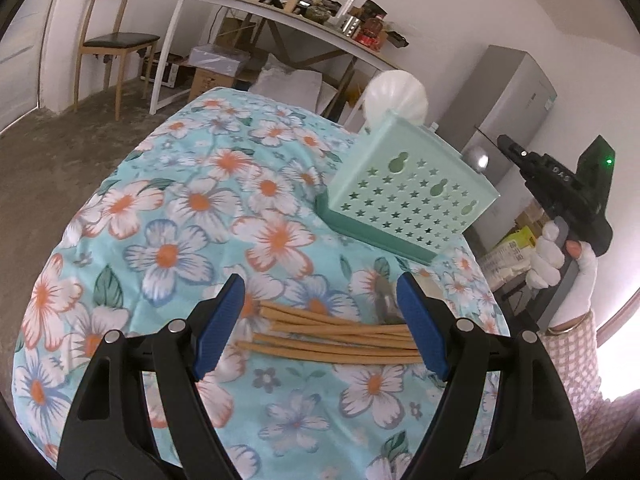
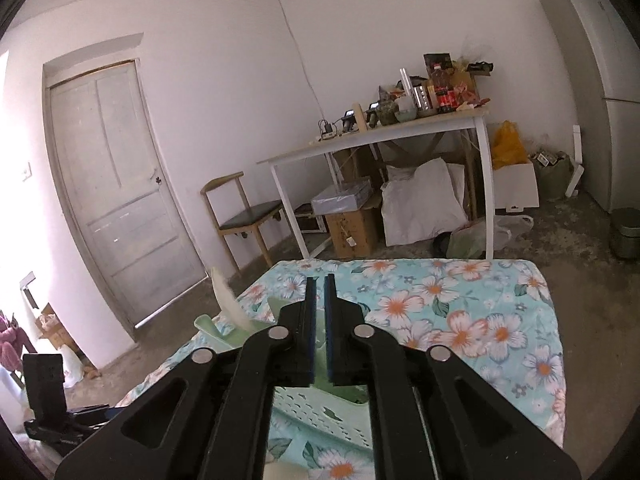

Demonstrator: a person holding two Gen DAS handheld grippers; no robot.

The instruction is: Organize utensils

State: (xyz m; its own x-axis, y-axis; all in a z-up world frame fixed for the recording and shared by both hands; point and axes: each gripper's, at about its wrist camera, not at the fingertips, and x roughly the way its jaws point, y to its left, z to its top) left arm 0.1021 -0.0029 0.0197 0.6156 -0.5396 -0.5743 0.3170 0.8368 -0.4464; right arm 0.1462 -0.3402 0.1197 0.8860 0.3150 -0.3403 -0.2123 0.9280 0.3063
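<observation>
A white spoon (image 1: 396, 96) stands in the green caddy (image 1: 408, 196) near the table's (image 1: 160, 200) right edge; its other contents are hidden; left gripper (image 1: 320, 320) spread above chopsticks (image 1: 336, 336); right gripper (image 2: 320, 328) slightly parted, empty.

Left wrist view: the floral tablecloth (image 1: 168, 216) lies bare across the left and centre of the frame, giving open passage. At lower centre a bundle of wooden chopsticks (image 1: 332, 338) lies between the wide-apart fingers of the left gripper (image 1: 320, 320). At right of centre a mint-green perforated utensil basket (image 1: 408, 196) blocks the way, a white ladle (image 1: 396, 96) rising above it.
</observation>
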